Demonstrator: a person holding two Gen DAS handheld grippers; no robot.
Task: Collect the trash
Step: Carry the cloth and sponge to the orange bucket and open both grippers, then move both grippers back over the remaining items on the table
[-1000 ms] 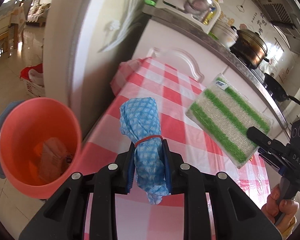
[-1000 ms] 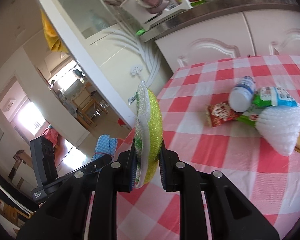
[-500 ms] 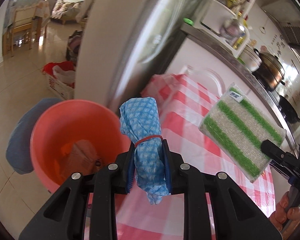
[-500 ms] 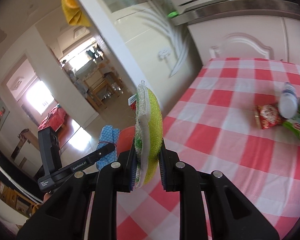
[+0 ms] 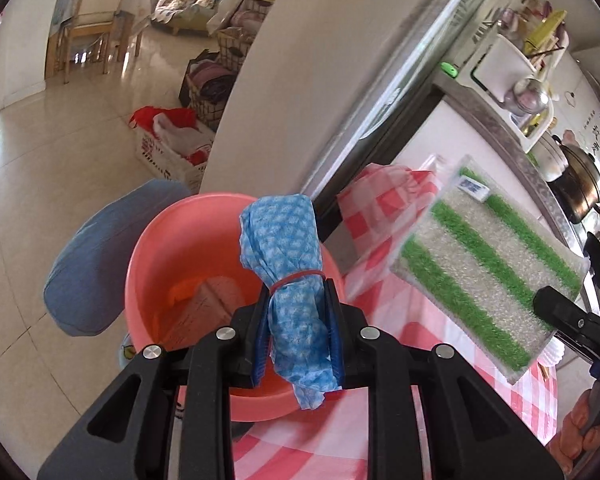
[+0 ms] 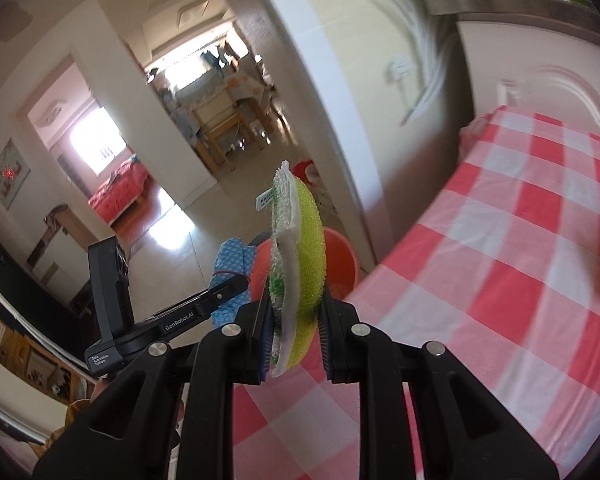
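Your left tool (image 5: pixel 298 332) is clamped on the crumpled blue checked cloth bundle with a red rubber band around it (image 5: pixel 290 268), and it's hanging right over the round salmon-pink plastic bucket (image 5: pixel 172 248), which sits on the floor just off the edge of the red-and-white checkered desk (image 6: pixel 520 280). Your right tool (image 6: pixel 294 332) is squeezing the green-striped scrub sponge with the yellow back (image 6: pixel 300 256), just right of the left one, above the desk edge.

Blue patterned cloth (image 5: pixel 284 264), red band; green-striped sponge (image 5: pixel 488 276), yellow back; salmon-pink bucket (image 5: pixel 160 248); red-white checked tablecloth (image 6: pixel 520 264).
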